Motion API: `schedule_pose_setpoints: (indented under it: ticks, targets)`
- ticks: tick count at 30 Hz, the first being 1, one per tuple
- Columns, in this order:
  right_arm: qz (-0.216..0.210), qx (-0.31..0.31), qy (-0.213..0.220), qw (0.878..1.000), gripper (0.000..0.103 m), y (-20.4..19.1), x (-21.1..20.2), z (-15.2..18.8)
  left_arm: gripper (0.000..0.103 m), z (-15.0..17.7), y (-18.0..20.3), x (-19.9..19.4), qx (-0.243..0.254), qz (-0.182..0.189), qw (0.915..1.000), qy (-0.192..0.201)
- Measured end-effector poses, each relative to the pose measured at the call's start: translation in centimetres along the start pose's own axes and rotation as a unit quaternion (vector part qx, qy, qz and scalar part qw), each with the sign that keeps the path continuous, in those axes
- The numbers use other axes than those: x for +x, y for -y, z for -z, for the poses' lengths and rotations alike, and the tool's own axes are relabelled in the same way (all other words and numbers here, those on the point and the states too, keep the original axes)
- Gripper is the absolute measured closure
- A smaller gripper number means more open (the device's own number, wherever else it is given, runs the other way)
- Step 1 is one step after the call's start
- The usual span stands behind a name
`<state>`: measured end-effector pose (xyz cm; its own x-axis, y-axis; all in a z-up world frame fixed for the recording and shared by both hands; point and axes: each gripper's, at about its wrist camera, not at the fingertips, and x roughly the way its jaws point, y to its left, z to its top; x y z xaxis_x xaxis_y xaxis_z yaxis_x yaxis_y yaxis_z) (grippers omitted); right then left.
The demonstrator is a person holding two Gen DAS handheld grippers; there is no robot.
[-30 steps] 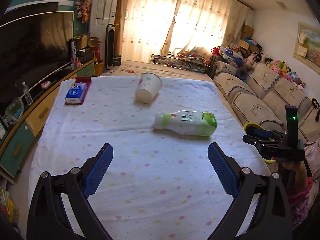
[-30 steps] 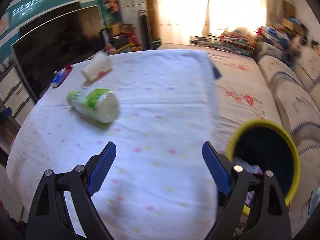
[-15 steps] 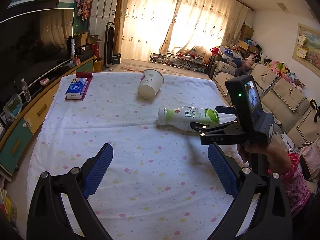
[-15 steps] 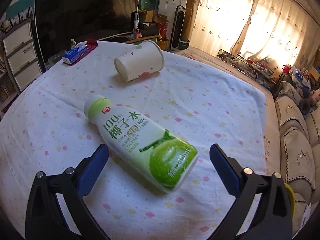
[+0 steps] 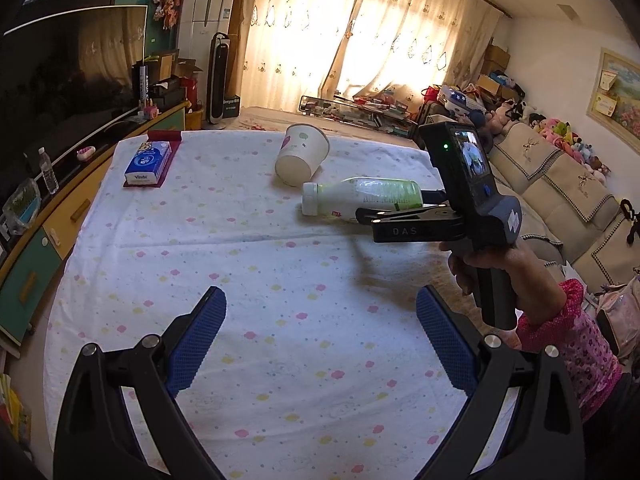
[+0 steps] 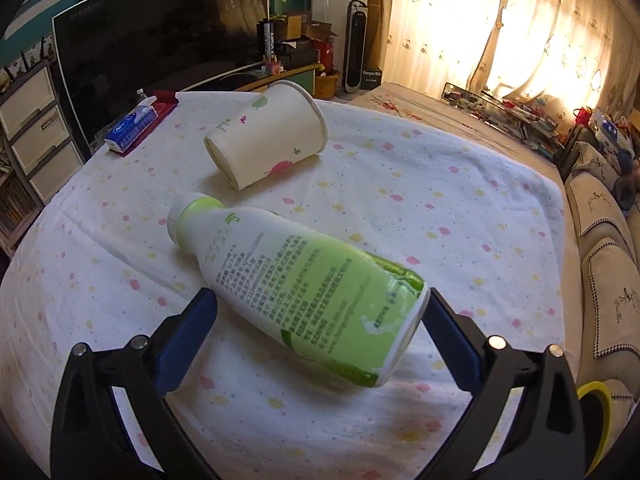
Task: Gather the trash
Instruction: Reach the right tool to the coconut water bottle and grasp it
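The right gripper [image 6: 320,320] has its jaws spread wide, and they have just been opening further. The bottle [image 6: 304,284] lies on its side between them, its broad base end toward the right jaw and its capped neck pointing away past the left jaw. The base seems to touch or nearly touch the right pad, while a gap shows at the left pad, so nothing is clamped. Just beyond the bottle's cap lies a paper cup [image 6: 266,136], also tipped on its side, on the dotted tablecloth [image 6: 440,208]. Farther off, ahead and left of the jaws, sits a tissue pack [image 6: 130,126]. A yellow-rimmed bin [image 6: 596,404] shows behind the right jaw, off the table.

The left gripper [image 5: 320,340] is released too, jaws wide apart over bare cloth with nothing between them; the bottle [image 5: 360,198] lies well ahead of them.
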<state>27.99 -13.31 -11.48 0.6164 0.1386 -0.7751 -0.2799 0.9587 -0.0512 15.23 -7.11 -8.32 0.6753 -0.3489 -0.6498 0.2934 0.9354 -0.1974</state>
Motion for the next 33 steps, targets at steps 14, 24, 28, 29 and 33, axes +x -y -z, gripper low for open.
schedule_pose_setpoints:
  ticks: [14,24,28,29,33]
  targets:
    - [-0.11,-0.067,-0.026,0.991,0.006,-4.6,-2.4,1.0,0.009,0.0,-0.5,0.2,-0.008,-0.001,1.0,-0.001]
    - [-0.186,-0.106,-0.031,0.976,0.014,-7.3,-1.8,-0.6,0.009,0.3,-1.0,-0.5,-0.011,-0.007,0.9999,0.003]
    - [-0.15,-0.089,-0.03,0.984,0.014,-7.3,-1.3,-1.7,0.009,0.3,-1.5,-0.5,-0.019,-0.007,0.9998,0.004]
    - [-0.152,-0.083,-0.036,0.984,0.014,-7.3,-0.9,-2.1,0.009,0.4,-1.6,-0.5,-0.018,-0.008,0.9998,0.003]
    - [-0.151,-0.08,-0.064,0.983,0.014,-8.3,0.4,-3.4,0.009,0.4,-1.7,-0.7,-0.017,-0.01,0.9998,0.003]
